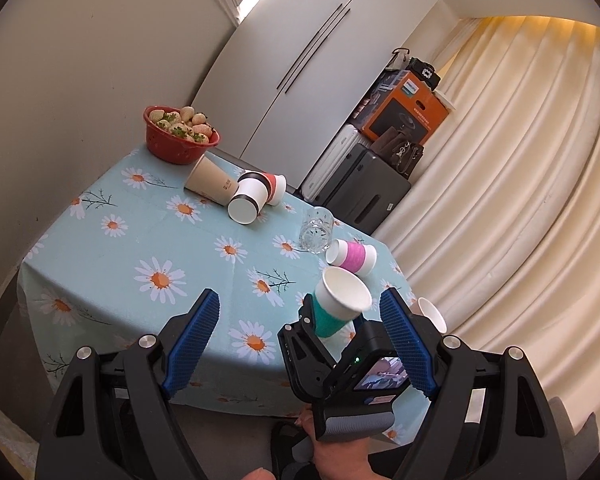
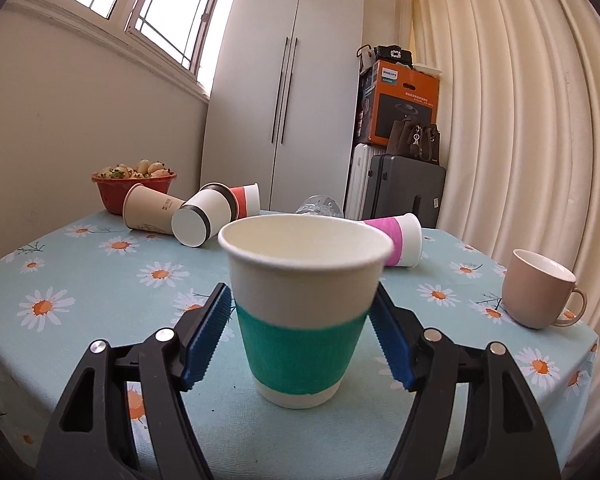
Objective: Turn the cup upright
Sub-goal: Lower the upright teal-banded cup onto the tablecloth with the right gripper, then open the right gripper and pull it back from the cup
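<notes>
A white paper cup with a green band (image 2: 300, 312) stands upright on the daisy tablecloth (image 2: 100, 280), between the open fingers of my right gripper (image 2: 302, 304). The pads sit at its sides; contact is unclear. It also shows in the left wrist view (image 1: 336, 304), with the right gripper (image 1: 332, 320) around it. My left gripper (image 1: 300, 312) is open and empty above the table's near edge. A pink-banded cup (image 2: 396, 240) lies on its side behind. Three more paper cups (image 2: 196, 216) lie tipped at the back.
A red bowl of strawberries (image 2: 134, 184) sits at the back left. A clear glass (image 1: 316, 230) stands near the pink cup (image 1: 352, 256). A beige mug (image 2: 540, 292) stands upright at the right edge. Suitcases, boxes and a curtain (image 2: 520, 120) lie beyond.
</notes>
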Demonstrator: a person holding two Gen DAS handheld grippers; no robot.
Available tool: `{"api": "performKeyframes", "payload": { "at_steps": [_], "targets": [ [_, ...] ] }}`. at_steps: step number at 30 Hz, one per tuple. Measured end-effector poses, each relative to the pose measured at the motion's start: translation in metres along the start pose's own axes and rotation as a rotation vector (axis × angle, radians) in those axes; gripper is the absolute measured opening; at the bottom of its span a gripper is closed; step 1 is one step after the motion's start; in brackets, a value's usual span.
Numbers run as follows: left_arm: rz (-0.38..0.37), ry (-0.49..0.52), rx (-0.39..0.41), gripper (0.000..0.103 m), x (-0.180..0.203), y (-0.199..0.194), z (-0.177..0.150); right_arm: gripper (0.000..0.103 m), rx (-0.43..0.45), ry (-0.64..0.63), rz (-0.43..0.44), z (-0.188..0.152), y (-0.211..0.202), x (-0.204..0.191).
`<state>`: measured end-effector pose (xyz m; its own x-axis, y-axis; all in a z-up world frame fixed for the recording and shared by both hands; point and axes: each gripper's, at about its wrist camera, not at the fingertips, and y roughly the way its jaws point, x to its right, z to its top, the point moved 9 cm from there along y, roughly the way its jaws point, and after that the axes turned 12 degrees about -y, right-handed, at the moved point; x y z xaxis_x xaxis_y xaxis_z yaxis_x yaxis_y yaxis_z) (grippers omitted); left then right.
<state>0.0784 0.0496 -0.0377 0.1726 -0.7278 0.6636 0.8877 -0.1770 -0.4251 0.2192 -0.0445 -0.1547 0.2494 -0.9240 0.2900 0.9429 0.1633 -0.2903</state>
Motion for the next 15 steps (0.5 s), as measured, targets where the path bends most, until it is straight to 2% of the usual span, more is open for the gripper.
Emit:
{"api": "performKeyframes", "payload": {
  "at_steps": [6,11,15],
  "targets": [
    [0.007,0.003,0.007,0.081,0.0,-0.001,0.001,0.076,-0.024,0.033,0.016,-0.002,-0.002,0.005],
    [0.009,0.0,0.014,0.081,-0.002,-0.002,0.002,0.085,-0.024,0.052,0.035,0.005,-0.009,0.011],
    [0.006,0.0,0.017,0.081,-0.003,-0.002,0.003,0.086,-0.028,0.067,0.059,0.011,-0.019,0.017]
  ]
}}
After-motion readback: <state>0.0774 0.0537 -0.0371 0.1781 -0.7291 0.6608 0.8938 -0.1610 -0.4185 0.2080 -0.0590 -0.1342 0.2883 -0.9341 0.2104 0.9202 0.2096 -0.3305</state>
